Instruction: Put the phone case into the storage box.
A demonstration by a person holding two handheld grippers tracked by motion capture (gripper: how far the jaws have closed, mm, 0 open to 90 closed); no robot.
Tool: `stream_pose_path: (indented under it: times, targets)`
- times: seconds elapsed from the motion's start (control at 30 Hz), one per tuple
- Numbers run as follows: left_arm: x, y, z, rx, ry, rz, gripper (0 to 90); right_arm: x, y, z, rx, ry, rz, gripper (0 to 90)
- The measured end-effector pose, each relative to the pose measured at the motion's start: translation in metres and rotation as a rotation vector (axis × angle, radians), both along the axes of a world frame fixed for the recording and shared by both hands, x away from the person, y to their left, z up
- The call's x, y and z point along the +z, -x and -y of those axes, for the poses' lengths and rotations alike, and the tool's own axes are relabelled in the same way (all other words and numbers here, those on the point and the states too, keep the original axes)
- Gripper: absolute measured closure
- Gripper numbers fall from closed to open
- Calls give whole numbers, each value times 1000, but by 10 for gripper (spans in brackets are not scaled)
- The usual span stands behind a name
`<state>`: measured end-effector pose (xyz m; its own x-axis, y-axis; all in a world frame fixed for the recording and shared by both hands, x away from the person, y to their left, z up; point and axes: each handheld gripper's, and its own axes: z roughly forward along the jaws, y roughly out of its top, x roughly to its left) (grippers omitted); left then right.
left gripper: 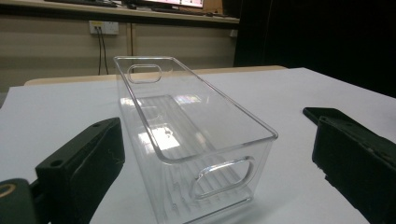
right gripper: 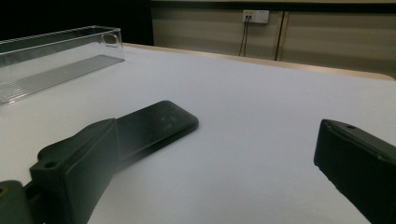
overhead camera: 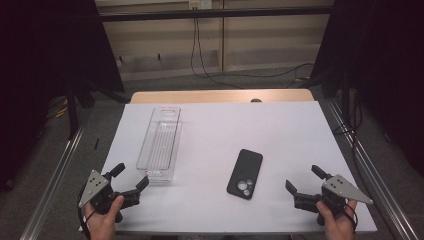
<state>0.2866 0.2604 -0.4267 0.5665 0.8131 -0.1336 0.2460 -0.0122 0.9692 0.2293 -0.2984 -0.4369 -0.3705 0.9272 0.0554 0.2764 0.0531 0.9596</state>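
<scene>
Nothing started as far as we can judge: phone (overhead camera: 245, 173) lies flat mid-frame on the worktop (overhead camera: 280, 125), clear bin (overhead camera: 160, 143) left of centre, empty. Left gripper (overhead camera: 131, 180) and right gripper (overhead camera: 304, 181) sit at the bottom corners, jaws spread, holding nothing.

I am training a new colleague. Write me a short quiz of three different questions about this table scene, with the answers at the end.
1. True or false: the black phone lies inside the clear plastic bin.
2. Which gripper is nearer to the phone: A) the left gripper, B) the right gripper?
3. Fill in: the phone lies with its camera side facing ____.

Key:
1. False. The phone lies flat on the white table, apart from the bin, which holds nothing.
2. B. The left gripper sits by the near end of the bin. Both grippers have their jaws open and hold nothing.
3. Up; the lens rings show at its near end in the high view.
</scene>
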Motion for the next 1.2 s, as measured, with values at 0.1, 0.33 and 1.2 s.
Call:
stream_pose_path:
  times: [0.1, 0.33, 1.2]
  targets:
    - [0, 0, 0, -5, -12, 3, 25, -1, -1, 1, 13, -3, -10, 11]
    - [-1, -3, -2, 4, 14, -17, 26, -2, -3, -1, 64, 23, -43, 28]
    - [1, 1, 0, -11, 19, -18, 26, -3, -17, -30, 231, -15, -62, 18]
